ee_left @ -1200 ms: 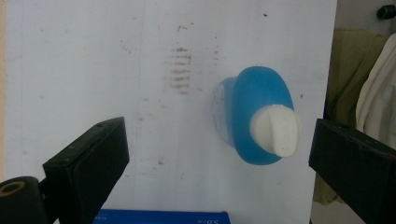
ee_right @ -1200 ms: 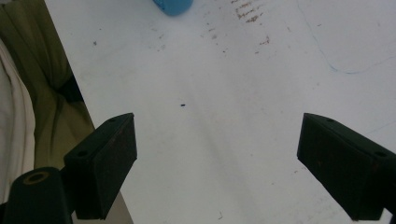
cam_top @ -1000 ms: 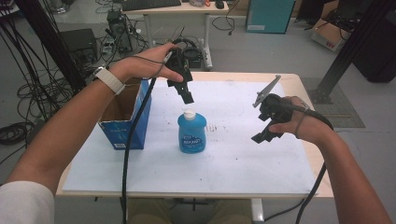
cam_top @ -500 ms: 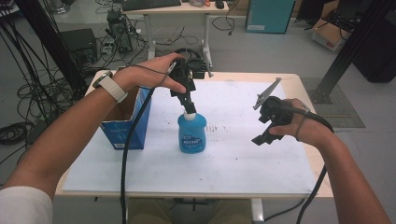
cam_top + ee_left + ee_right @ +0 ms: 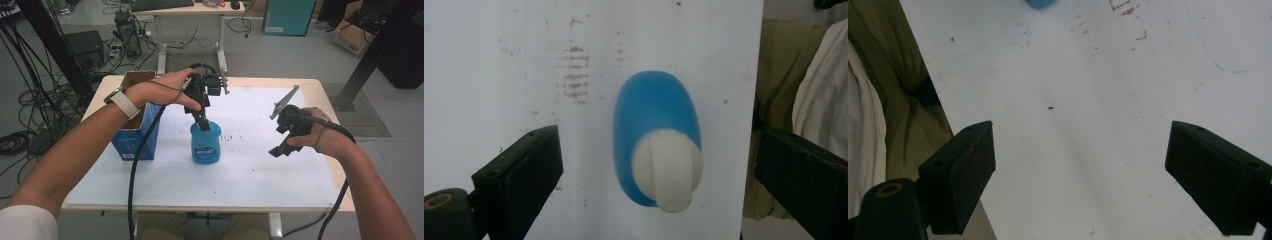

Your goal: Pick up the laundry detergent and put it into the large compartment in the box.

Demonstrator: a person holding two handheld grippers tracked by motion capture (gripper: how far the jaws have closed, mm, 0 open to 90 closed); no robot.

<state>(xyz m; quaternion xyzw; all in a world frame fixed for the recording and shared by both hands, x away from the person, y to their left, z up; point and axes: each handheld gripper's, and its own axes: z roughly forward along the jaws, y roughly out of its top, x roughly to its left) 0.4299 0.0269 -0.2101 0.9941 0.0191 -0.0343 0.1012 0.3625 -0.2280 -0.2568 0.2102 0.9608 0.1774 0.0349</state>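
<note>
Overhead, left gripper hides bottle's white cap.

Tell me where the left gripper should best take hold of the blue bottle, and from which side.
Probably at the white cap, from straight above. The blue bottle stands upright on the white table, so its cap is the narrow top part, and the wider body would fill more of the opening. The left gripper hangs over it with jaws wide open, the cap lying between them in the left gripper view.

The high view looks forward and down over the counter. Both claw views look steeply down, close; the left shares the blue bottle with it.
</note>
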